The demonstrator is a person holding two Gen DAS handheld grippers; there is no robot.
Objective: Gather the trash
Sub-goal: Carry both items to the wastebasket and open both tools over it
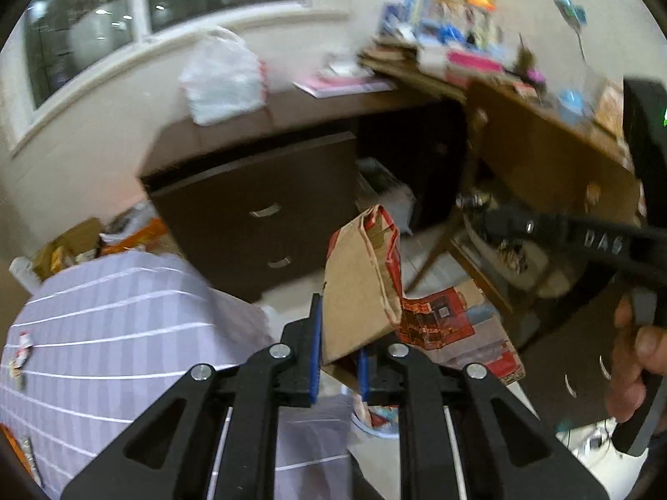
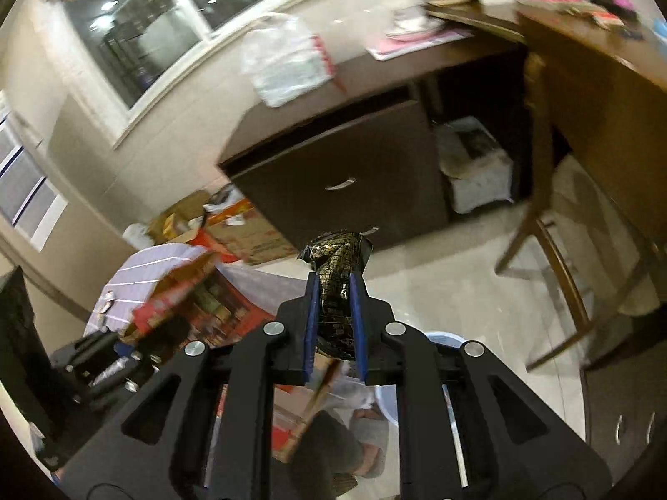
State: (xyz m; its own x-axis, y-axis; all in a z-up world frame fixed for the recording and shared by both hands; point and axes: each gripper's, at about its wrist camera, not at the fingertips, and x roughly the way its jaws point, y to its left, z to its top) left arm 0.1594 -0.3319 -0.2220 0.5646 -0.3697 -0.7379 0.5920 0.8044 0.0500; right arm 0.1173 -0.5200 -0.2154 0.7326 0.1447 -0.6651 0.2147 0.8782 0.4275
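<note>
Brown paper, printed red along its edges, is what your left gripper [image 1: 339, 348] carries: a flattened paper bag [image 1: 362, 279] clamped near its lower end between the blue-padded fingers [image 1: 315, 346], standing up and leaning right above them. Your right gripper [image 2: 333, 321] is clenched on a black-and-gold foil wrapper [image 2: 337, 266], crumpled, with its top poking out beyond the fingertips. Both pieces of trash are off the floor and in hand, so the picking-up step looks done; by my reading you are in the carrying step, taking two pieces to wherever they get dropped.

Ahead of you sits a dark drawer cabinet [image 2: 346, 175] with a white plastic bag [image 2: 287, 62] on its top, and a wooden bench [image 1: 554, 154] crowded with books and boxes to the right. A pale round rim [image 2: 385, 400] shows low between the right fingers and may be a bin, though I cannot tell for sure. More printed cardboard [image 1: 454, 325] lies on the floor just behind the paper bag.

Your next move calls for finding the container, bringing each gripper over its mouth, and only then letting go. Keep both grips firm, since the tall bag could catch on furniture.
</note>
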